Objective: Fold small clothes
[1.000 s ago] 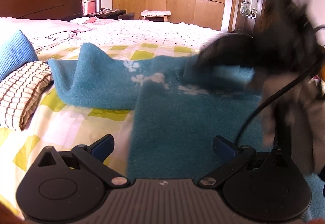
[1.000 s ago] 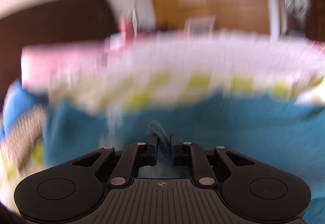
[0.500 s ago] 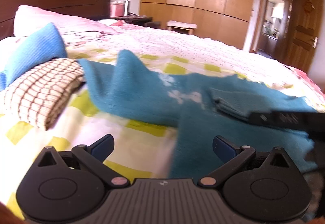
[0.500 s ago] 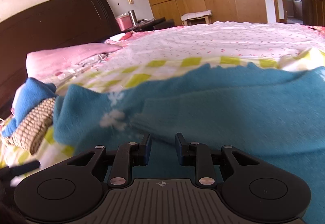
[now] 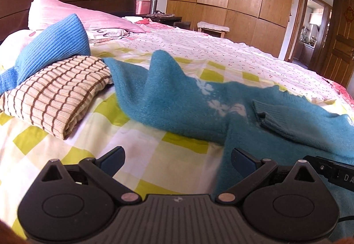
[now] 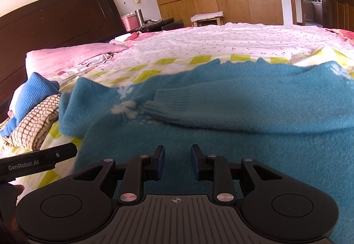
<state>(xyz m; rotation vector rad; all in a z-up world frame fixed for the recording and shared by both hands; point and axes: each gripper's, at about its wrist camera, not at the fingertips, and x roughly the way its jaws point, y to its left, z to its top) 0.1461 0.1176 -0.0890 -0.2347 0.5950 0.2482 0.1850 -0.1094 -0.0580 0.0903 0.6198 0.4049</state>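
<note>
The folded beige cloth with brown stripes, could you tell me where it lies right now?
In the left wrist view the beige brown-striped cloth lies left on the checked bedsheet, under the blue ribbed knit, beside the teal sweater.

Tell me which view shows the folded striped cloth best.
The left wrist view: the striped cloth lies large and whole on the bed, folds and brown lines clear. The right wrist view shows it only small at the left edge, partly behind the teal sweater.

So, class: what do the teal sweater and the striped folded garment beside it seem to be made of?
Teal sweater: likely fuzzy wool or acrylic knit, matte; it has a soft nap and a ribbed cuff. Striped folded garment: probably ribbed cotton knit, matte, with fine raised ridges.
</note>
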